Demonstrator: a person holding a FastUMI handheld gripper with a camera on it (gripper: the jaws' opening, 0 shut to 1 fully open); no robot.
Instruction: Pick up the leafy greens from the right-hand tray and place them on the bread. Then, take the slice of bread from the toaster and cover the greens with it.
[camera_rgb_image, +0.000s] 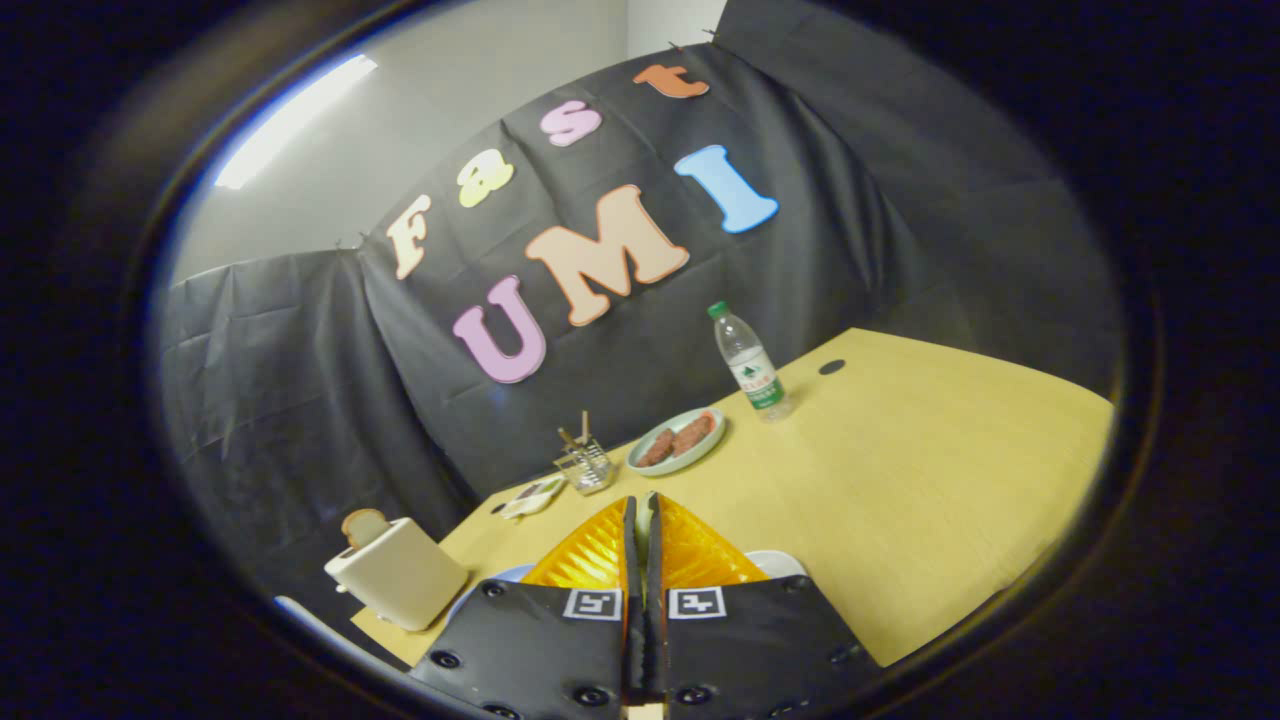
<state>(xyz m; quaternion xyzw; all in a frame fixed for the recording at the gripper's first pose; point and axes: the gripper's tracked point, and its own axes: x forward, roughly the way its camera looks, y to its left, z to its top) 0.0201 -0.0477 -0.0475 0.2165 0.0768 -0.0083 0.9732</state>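
Claw (641, 520) fingers pressed together, empty | toaster (400, 585) with bread slice (365, 525) just left of fingers, upright | tabletop (900, 480)

Toaster (400, 585) left of gripper (641, 520); plate (676, 441) beyond, bottle (752, 365) behind.

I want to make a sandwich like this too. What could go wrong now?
The gripper has its fingers closed with nothing between them, so it must open before it can grab anything. The bread slice sticks up only a little from the toaster, so a pinch might slip off. The toaster sits near the table's edge, so a bump might push it off. The water bottle stands upright and could tip if knocked.
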